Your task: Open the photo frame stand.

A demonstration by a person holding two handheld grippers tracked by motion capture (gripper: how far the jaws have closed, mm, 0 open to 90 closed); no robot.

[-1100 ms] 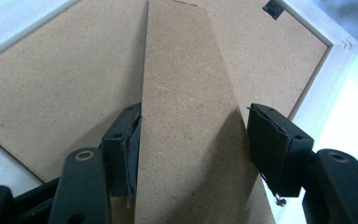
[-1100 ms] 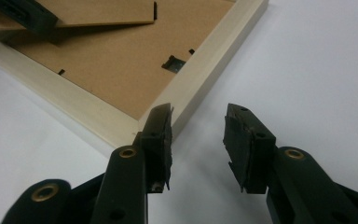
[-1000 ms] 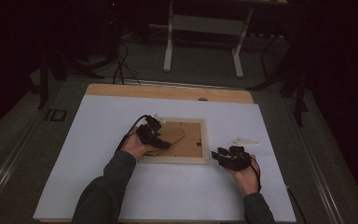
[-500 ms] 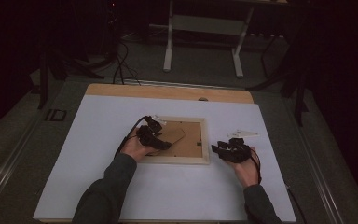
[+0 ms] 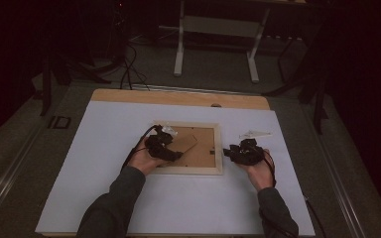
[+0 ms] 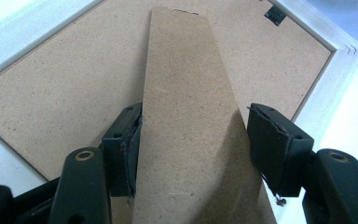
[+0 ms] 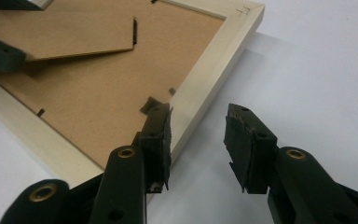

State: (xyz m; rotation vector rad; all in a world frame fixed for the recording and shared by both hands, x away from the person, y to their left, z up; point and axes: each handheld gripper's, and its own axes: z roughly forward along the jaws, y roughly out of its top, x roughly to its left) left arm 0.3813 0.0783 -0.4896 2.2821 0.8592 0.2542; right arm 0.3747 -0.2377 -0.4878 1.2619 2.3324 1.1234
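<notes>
Picture frame lies face-down at surface centre. My left claw straddles the cardboard stand, jaws spread: left pad touching its edge, right pad apart. My right claw, at the frame's 3 o'clock edge, has edged slightly further out since a second ago; jaws spread, nothing between them. Judgement: right side released; stand work next.

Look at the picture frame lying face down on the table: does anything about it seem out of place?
Yes. The stand flap on the frame back is lifted off the backing board, with the left tongs straddling it.
</notes>
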